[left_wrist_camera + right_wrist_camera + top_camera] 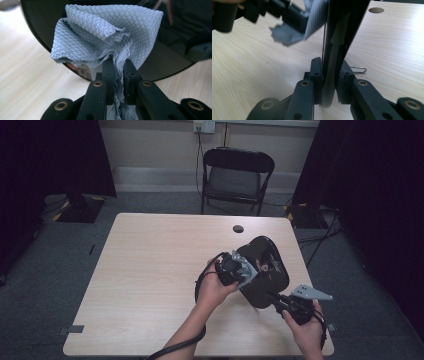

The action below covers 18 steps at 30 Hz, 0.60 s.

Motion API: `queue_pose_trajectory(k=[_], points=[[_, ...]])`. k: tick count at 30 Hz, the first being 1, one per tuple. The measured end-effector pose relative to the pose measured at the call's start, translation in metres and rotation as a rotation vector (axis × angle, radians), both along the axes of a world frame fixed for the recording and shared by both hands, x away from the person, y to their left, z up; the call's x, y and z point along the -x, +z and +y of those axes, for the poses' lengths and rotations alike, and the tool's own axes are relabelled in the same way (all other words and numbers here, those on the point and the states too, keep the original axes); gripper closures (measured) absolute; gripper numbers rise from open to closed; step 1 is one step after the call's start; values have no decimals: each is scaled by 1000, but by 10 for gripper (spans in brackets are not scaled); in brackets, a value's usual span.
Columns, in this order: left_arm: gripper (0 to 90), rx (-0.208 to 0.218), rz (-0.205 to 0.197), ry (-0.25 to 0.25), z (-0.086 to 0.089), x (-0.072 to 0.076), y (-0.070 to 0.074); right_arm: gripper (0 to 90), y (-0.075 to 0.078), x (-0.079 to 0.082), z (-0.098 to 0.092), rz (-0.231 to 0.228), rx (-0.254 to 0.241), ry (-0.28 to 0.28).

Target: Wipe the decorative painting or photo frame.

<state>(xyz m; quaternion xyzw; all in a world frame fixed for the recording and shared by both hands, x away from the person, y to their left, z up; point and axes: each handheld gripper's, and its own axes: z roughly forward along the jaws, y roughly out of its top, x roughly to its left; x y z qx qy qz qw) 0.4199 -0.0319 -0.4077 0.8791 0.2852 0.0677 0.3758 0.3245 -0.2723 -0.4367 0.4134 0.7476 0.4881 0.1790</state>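
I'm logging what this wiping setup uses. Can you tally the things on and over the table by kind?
Grey cloth: 1
Glossy black plate: 1
Wire paper clip: 1
Handheld grippers: 2, left gripper shut on the cloth, right gripper shut on the plate's edge
Total: 5

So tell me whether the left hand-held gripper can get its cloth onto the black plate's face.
Probably yes. The left hand-held gripper, shut on the grey cloth, sits right against the glossy black plate, which the right hand-held gripper clamps by its edge, tilted up off the table; nothing lies between.
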Motion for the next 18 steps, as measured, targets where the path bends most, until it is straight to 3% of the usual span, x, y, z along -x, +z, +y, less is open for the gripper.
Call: queue_pose_trajectory(k=[6,9,12,18], points=[[827,-29,46,-7,-3,4,-25,781,0,0,0,0,0,-1],[827,-69,64,-21,-5,5,-33,781,0,0,0,0,0,0],[822,-107,92,-39,-8,6,-41,781,0,0,0,0,0,0],[823,-142,101,-55,-9,9,-48,782,0,0,0,0,0,1]])
